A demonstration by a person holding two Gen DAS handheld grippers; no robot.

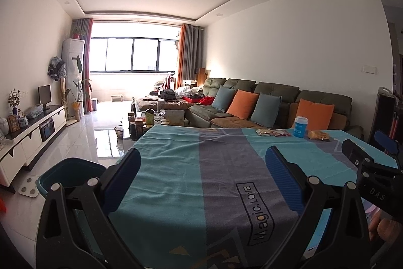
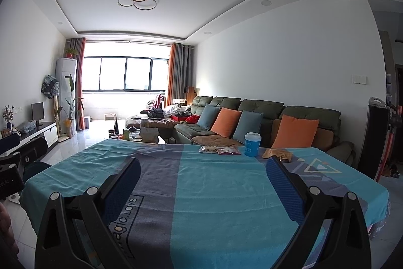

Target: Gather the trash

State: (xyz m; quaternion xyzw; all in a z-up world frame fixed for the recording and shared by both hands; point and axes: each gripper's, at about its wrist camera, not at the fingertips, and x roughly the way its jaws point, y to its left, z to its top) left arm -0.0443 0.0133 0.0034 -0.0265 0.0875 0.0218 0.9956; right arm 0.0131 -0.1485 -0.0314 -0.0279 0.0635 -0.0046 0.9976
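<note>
Both claws, left (image 1: pixel 202 178) and right (image 2: pixel 203 189), hang spread wide and empty over the table.
Wrappers (image 2: pixel 228 150) and a blue cup (image 2: pixel 252 144) sit at the far edge of the teal cloth (image 2: pixel 226 193); beyond, a green sofa (image 2: pixel 264 117); a blue bin (image 1: pixel 65 175) stands on the floor at left.

the tablecloth (image 2: pixel 226 193) is showing teal and grey-blue bands; the cup (image 2: pixel 252 144) is showing blue under white; cushions (image 2: pixel 226 122) are alternating orange and blue.

A: What lies on the tablecloth (image 1: pixel 201 168)?
B: At the far right edge, a blue paper cup (image 1: pixel 300 127) between snack wrappers (image 1: pixel 272 132) and a crumpled brown bag (image 1: pixel 318 135).
A: The left gripper (image 1: pixel 202 174)?
B: Spread wide, empty, lower centre. A teal bin (image 1: pixel 63 175) sits lower left.
</note>
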